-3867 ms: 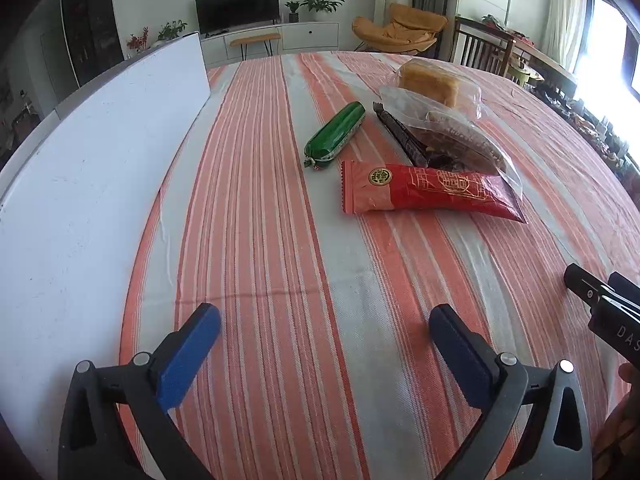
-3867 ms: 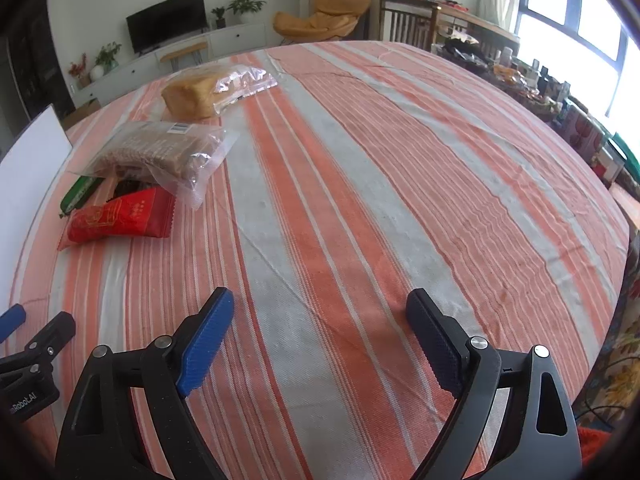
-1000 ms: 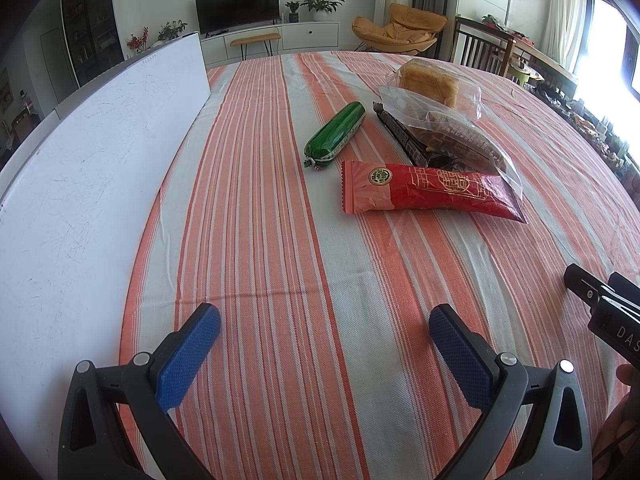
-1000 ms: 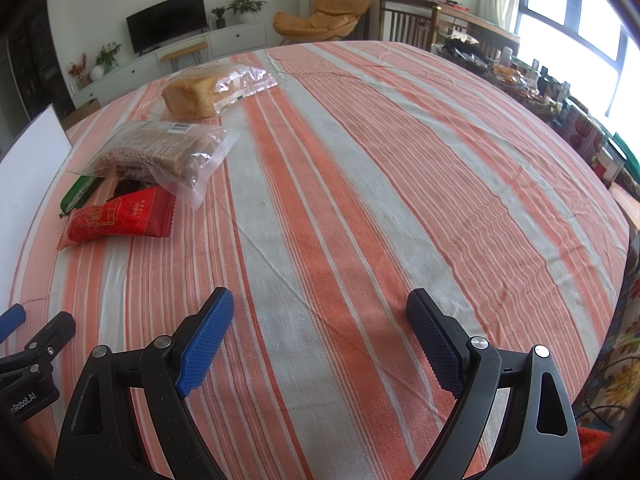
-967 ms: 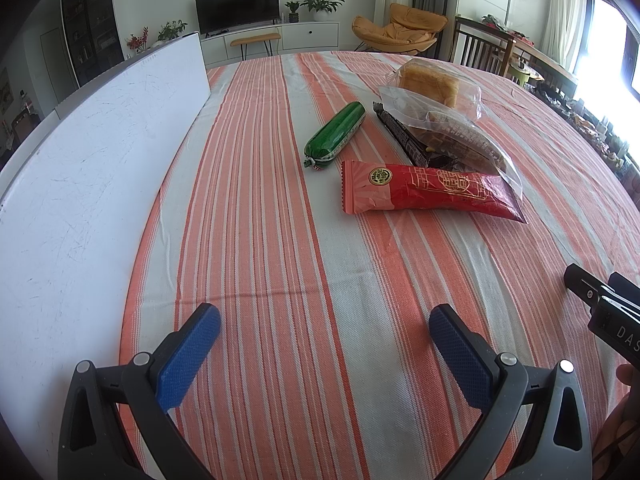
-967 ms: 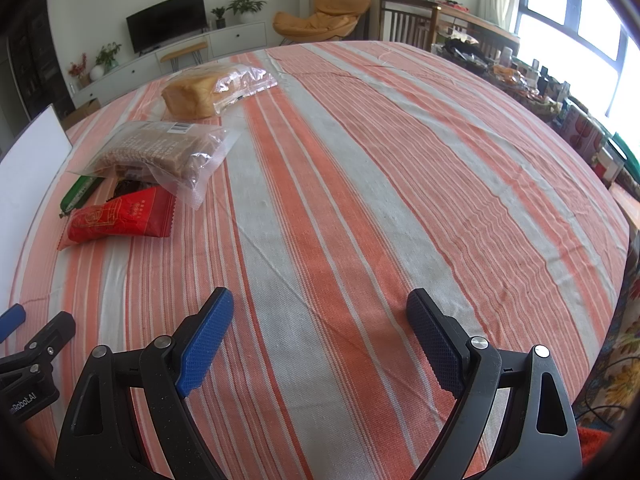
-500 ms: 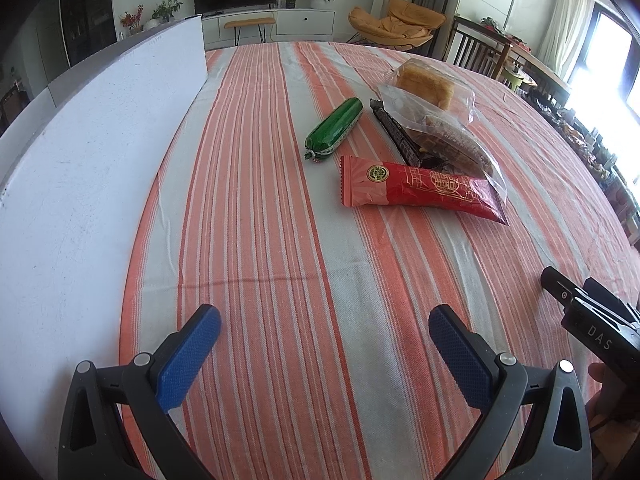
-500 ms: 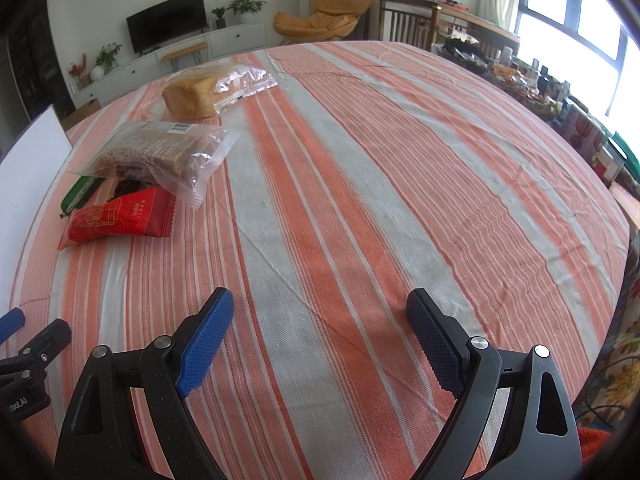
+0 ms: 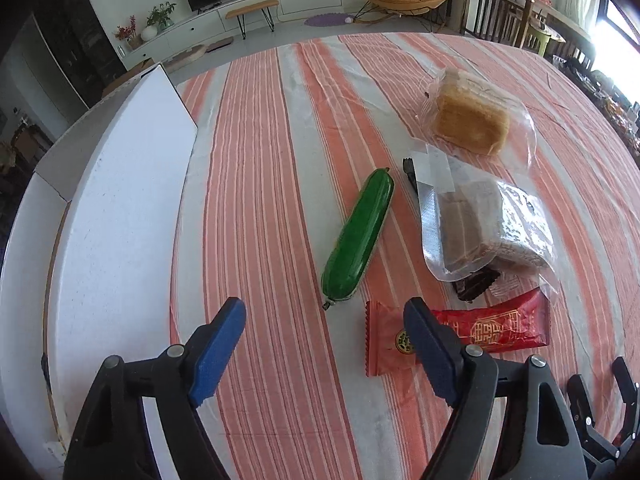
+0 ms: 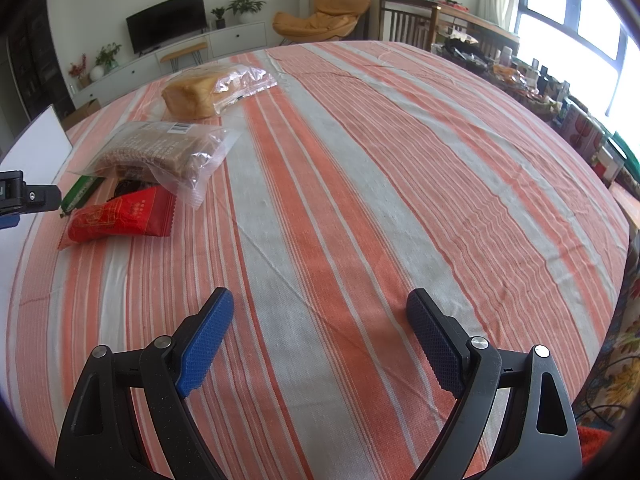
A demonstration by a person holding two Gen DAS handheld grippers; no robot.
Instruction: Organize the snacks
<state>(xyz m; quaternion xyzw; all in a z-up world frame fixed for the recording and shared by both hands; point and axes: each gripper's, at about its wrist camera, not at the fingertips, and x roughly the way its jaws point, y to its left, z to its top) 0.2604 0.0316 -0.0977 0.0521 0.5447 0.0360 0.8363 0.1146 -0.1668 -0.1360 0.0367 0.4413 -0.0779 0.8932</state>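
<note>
In the left wrist view my left gripper (image 9: pixel 324 312) is open and empty above the striped cloth, just short of the near tip of a green sausage-shaped snack (image 9: pixel 360 236). A red snack packet (image 9: pixel 480 330) lies right of it, partly behind my right finger (image 9: pixel 428 348). A clear bag of brown wafers (image 9: pixel 480 228) lies over a dark wrapped bar (image 9: pixel 474 286). A bagged yellow cake (image 9: pixel 472 120) sits farther back. In the right wrist view my right gripper (image 10: pixel 320 316) is open and empty over bare cloth, with the red packet (image 10: pixel 120 216), wafer bag (image 10: pixel 160 152) and cake (image 10: pixel 192 96) at far left.
A white board-like box (image 9: pixel 116 240) runs along the table's left side and also shows in the right wrist view (image 10: pixel 36 148). The round table with orange-striped cloth (image 10: pixel 400 180) drops off at the right. Chairs, a TV cabinet and cluttered shelves stand beyond it.
My left gripper has moved forward and up toward the snacks, so the green snack and red packet now lie just ahead of its fingers. The right gripper has stayed put.
</note>
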